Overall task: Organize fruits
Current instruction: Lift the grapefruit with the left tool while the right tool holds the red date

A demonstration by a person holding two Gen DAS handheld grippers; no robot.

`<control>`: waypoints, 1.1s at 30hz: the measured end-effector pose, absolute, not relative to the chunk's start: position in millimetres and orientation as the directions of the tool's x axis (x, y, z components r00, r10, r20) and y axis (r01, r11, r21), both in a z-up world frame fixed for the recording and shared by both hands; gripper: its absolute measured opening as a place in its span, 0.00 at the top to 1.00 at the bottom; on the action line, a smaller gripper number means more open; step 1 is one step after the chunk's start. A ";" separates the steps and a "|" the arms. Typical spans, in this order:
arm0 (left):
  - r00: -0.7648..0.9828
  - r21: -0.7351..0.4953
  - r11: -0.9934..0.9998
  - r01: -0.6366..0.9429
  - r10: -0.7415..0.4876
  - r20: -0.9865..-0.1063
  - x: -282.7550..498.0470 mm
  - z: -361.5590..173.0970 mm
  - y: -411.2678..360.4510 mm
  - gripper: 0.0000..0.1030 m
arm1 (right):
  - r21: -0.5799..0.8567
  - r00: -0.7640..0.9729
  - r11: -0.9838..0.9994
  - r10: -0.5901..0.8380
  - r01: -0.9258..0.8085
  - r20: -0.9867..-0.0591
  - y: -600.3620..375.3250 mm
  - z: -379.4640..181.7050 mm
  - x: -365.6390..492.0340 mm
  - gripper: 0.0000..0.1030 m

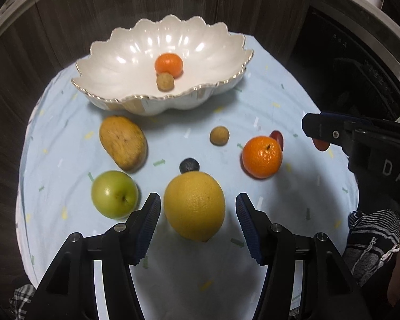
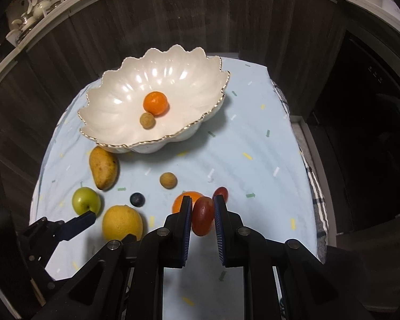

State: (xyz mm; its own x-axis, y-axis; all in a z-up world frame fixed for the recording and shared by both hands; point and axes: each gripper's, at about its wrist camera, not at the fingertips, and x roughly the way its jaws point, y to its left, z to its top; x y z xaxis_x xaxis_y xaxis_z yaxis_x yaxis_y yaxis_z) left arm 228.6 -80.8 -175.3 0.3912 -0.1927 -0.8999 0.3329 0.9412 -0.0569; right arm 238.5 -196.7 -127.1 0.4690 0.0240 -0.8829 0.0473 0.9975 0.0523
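Between the right gripper's (image 2: pixel 202 214) blue pads sits a red grape (image 2: pixel 202 216), pinched from both sides, with an orange (image 2: pixel 180 202) just beyond its left finger. Straight ahead of the left gripper (image 1: pixel 198 208), whose fingers stand wide apart, lies a yellow citrus (image 1: pixel 194 205); farther ahead, the scalloped white bowl (image 1: pixel 114 61) holds a tangerine (image 1: pixel 168 64) and a small brown fruit (image 1: pixel 165 81).

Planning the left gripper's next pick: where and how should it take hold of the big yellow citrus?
Grip the yellow citrus across its widest middle, coming from the near side. The open left gripper already flanks it, and the apple leaves its left finger little room.
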 end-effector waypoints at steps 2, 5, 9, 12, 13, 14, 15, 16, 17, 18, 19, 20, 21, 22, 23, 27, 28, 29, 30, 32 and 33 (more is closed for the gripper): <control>0.389 -0.053 0.941 0.334 -0.188 -0.902 229.8 -179.5 -82.1 0.44 | 0.056 0.461 0.997 0.025 0.055 -0.887 -199.4 -133.0 239.8 0.83; 0.398 -0.034 0.944 0.329 -0.171 -0.901 232.4 -183.8 -83.0 0.45 | 0.056 0.450 0.996 0.021 0.066 -0.893 -202.8 -140.8 240.3 0.83; 0.394 -0.027 0.945 0.325 -0.161 -0.905 235.8 -189.4 -83.1 0.45 | 0.057 0.435 0.996 0.021 0.071 -0.900 -204.1 -149.4 240.8 0.83; 0.379 -0.023 0.945 0.325 -0.153 -0.913 238.7 -197.2 -84.4 0.45 | 0.054 0.431 0.996 0.018 0.072 -0.902 -203.3 -152.9 242.0 0.83; 0.377 -0.018 0.946 0.323 -0.146 -0.915 239.6 -199.2 -84.9 0.45 | 0.054 0.429 0.996 0.018 0.072 -0.903 -202.7 -153.9 242.6 0.83; 0.381 -0.008 0.947 0.321 -0.137 -0.914 239.8 -200.5 -85.3 0.46 | 0.053 0.428 0.996 0.018 0.070 -0.904 -201.8 -154.8 242.8 0.83; 0.387 -0.005 0.947 0.321 -0.136 -0.912 239.6 -200.5 -85.2 0.47 | 0.053 0.426 0.996 0.019 0.068 -0.904 -201.0 -155.5 242.8 0.83; 0.388 -0.006 0.947 0.322 -0.138 -0.911 239.6 -200.5 -85.2 0.47 | 0.055 0.425 0.996 0.022 0.067 -0.905 -200.3 -156.0 242.8 0.83; 0.388 -0.007 0.946 0.323 -0.139 -0.911 239.8 -200.3 -84.9 0.48 | 0.056 0.425 0.996 0.023 0.066 -0.905 -200.1 -156.2 242.9 0.83; 0.388 -0.009 0.947 0.321 -0.141 -0.911 239.7 -200.1 -84.3 0.48 | 0.057 0.425 0.996 0.024 0.066 -0.905 -200.3 -156.3 242.8 0.83; 0.388 -0.010 0.947 0.320 -0.141 -0.911 239.4 -200.0 -84.0 0.48 | 0.058 0.425 0.996 0.024 0.066 -0.905 -200.3 -156.0 243.0 0.83; 0.388 -0.009 0.948 0.319 -0.139 -0.911 239.2 -199.9 -83.9 0.48 | 0.057 0.426 0.996 0.023 0.067 -0.904 -200.4 -155.5 243.2 0.83; 0.390 -0.003 0.948 0.319 -0.135 -0.911 238.2 -199.4 -84.0 0.49 | 0.057 0.428 0.996 0.023 0.066 -0.904 -200.5 -154.8 243.2 0.83; 0.393 -0.001 0.947 0.321 -0.134 -0.910 237.4 -198.6 -84.3 0.49 | 0.057 0.429 0.996 0.023 0.066 -0.903 -200.4 -153.9 243.1 0.83; 0.396 0.000 0.946 0.324 -0.136 -0.908 236.9 -197.2 -84.3 0.49 | 0.057 0.430 0.996 0.024 0.065 -0.902 -200.0 -153.0 242.8 0.83; 0.414 0.005 0.946 0.323 -0.137 -0.900 235.8 -187.0 -82.8 0.49 | 0.062 0.441 0.996 0.028 0.063 -0.897 -199.8 -145.8 242.7 0.83; 0.419 0.005 0.947 0.322 -0.138 -0.898 236.3 -184.4 -82.0 0.49 | 0.064 0.445 0.996 0.030 0.062 -0.895 -199.3 -143.2 242.8 0.83; 0.424 0.005 0.947 0.321 -0.139 -0.895 236.8 -181.1 -80.3 0.49 | 0.065 0.449 0.996 0.031 0.061 -0.893 -198.7 -140.6 243.1 0.83; 0.431 0.007 0.948 0.318 -0.138 -0.892 237.1 -177.3 -78.9 0.49 | 0.067 0.455 0.996 0.033 0.058 -0.890 -197.7 -137.5 243.6 0.83; 0.446 0.011 0.950 0.311 -0.135 -0.885 239.2 -169.3 -76.1 0.49 | 0.069 0.464 0.996 0.038 0.050 -0.885 -195.5 -131.8 244.7 0.83; 0.453 0.012 0.952 0.307 -0.135 -0.881 240.6 -165.6 -74.3 0.49 | 0.071 0.469 0.996 0.041 0.046 -0.882 -194.1 -128.8 245.7 0.83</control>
